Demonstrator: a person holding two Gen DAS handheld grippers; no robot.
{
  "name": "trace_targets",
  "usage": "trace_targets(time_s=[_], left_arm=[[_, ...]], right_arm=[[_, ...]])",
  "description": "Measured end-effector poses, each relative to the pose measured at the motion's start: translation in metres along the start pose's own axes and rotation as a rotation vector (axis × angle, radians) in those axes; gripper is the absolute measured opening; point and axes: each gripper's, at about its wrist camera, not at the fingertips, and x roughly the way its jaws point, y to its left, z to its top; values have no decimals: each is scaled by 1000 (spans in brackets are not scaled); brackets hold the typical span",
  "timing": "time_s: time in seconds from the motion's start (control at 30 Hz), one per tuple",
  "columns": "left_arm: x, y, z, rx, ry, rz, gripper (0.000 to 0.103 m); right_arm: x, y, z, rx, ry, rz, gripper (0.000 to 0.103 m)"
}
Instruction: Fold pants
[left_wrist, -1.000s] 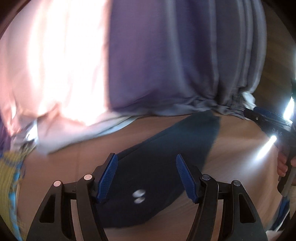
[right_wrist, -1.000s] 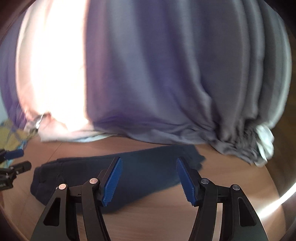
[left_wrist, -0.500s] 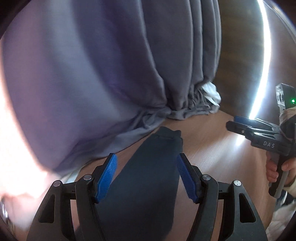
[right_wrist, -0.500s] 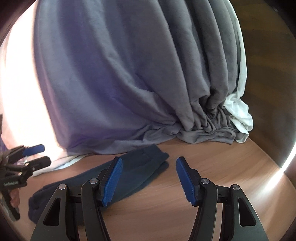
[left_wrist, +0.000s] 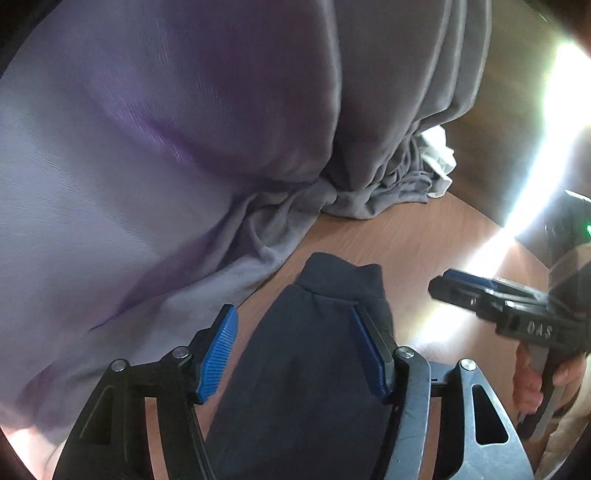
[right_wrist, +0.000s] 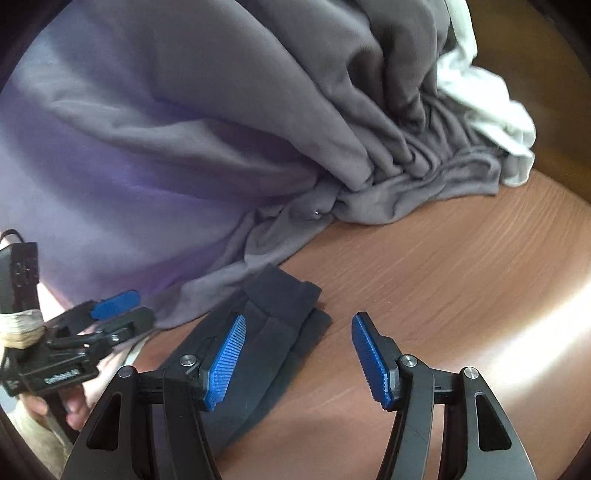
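Observation:
Dark navy pants (left_wrist: 306, 369) lie in a long narrow strip on the wooden table (left_wrist: 413, 251), cuff end pointing toward the curtain. My left gripper (left_wrist: 301, 350) is open, its blue pads either side of the leg above the cuff. My right gripper (right_wrist: 297, 356) is open over the table just right of the cuff (right_wrist: 284, 302); its left pad overlaps the pants (right_wrist: 258, 369). Each gripper shows in the other's view: the right one (left_wrist: 491, 295) at the right, the left one (right_wrist: 110, 314) at the left.
A grey curtain (right_wrist: 258, 129) hangs behind the table and bunches on the tabletop next to the cuff. White cloth (right_wrist: 491, 107) lies at its right end. Bright glare (left_wrist: 546, 155) falls on the table's right side.
Both views have swung right and closer, from the pants' middle to the cuff end. The grippers have drawn nearer to each other. Both stay open.

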Motion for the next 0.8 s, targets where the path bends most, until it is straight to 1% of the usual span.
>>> trace_targets(time_s=[0.1, 0.17, 0.3, 0.37, 0.43, 0.67, 0.7, 0.8], left_arm=[[24, 9, 3, -20, 33, -32, 57], [38, 13, 6, -26, 48, -51, 54], [63, 18, 13, -52, 78, -110, 53], [74, 18, 14, -53, 104, -121, 50], [86, 17, 15, -42, 131, -122, 42], [104, 21, 11, -59, 192, -161, 42], [106, 22, 12, -63, 205, -165, 42], [112, 23, 12, -78, 227, -175, 42]], right_arm=[[21, 1, -3, 36, 8, 4, 61], [33, 0, -3, 56, 5, -2, 61], [49, -2, -4, 102, 10, -19, 61], [55, -5, -4, 129, 12, -27, 61], [59, -5, -4, 139, 18, -32, 60], [72, -7, -7, 154, 37, -39, 58], [73, -7, -7, 155, 42, -36, 56], [80, -7, -7, 159, 54, -25, 53]])
